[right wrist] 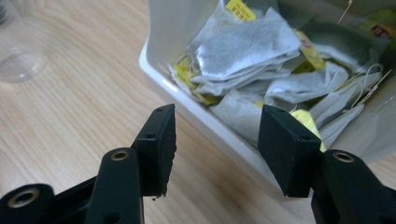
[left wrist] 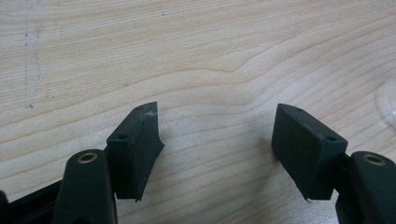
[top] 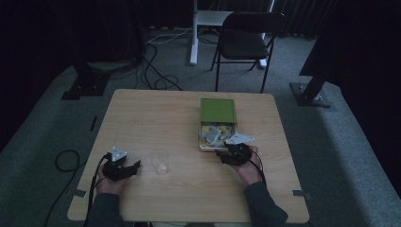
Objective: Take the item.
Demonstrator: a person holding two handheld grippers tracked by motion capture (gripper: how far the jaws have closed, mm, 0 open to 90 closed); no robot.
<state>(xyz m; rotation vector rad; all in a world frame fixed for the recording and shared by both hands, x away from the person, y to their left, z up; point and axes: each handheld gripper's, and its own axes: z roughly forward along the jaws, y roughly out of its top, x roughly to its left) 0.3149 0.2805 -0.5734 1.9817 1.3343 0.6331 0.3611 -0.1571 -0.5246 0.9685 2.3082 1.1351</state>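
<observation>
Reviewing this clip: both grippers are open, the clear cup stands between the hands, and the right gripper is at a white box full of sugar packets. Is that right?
One detail is off. The white box holds tea bags with strings and yellow tags, not sugar packets; the right gripper view shows them. The rest holds: left gripper and right gripper are open, clear cup between the hands.

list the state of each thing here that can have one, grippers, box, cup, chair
left gripper: open, empty, over bare table
right gripper: open, empty, at the box's near rim
white box: open, full of tea bags
green lid: off, lying flat behind the box
clear cup: upright, looks empty
folding chair: unfolded, unoccupied
</observation>
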